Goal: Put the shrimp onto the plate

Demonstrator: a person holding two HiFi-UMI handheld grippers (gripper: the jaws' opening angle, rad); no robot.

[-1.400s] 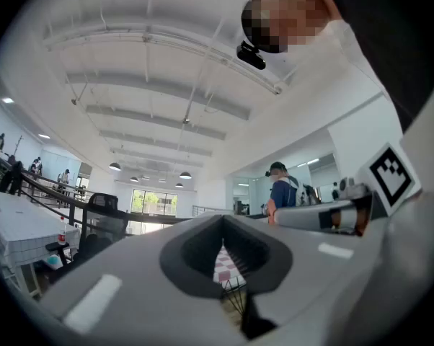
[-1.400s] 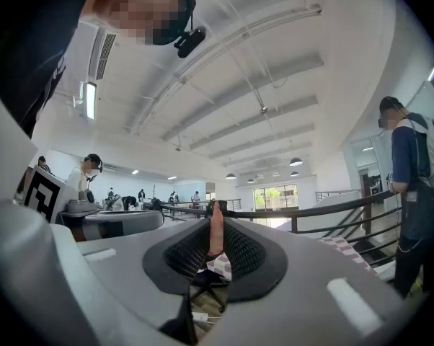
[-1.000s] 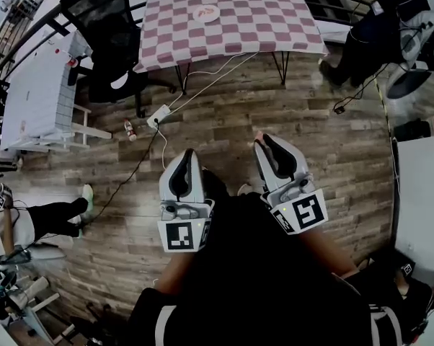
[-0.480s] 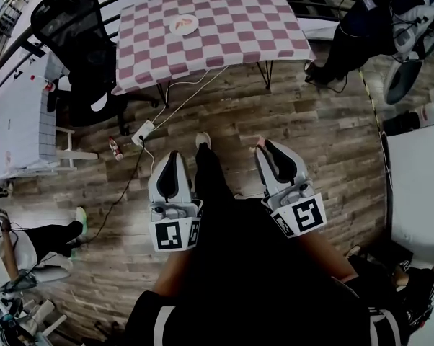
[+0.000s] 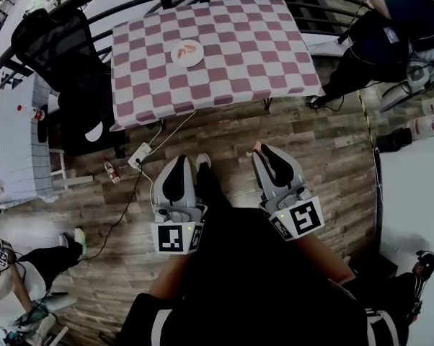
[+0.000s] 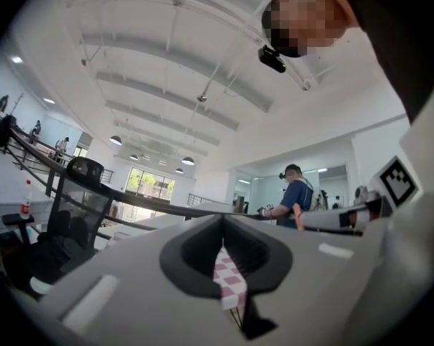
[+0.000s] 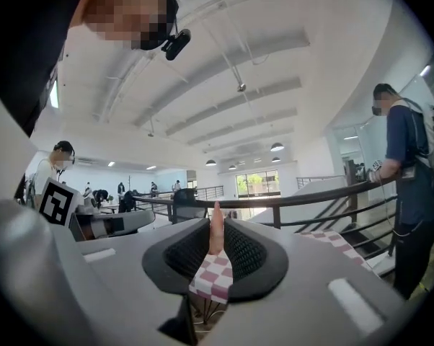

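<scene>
Shrimp (image 7: 215,229) is pinched at the tips of the right gripper (image 5: 260,150), lower centre in the head view. Checked table (image 5: 231,71) fills the upper centre, open wooden floor (image 5: 311,132) below its near edge. Plate (image 5: 187,52) lies mid-table, well apart. Left gripper (image 5: 181,161) has its jaws closed, empty

Black top (image 5: 260,294), white-striped sleeves (image 5: 158,328), black trousers (image 5: 211,193), white shoe (image 5: 202,163). Left gripper (image 5: 182,164) and right gripper (image 5: 266,153): pale grey shells, black jaw pads, white cube (image 5: 175,238) with black square markers each.
</scene>
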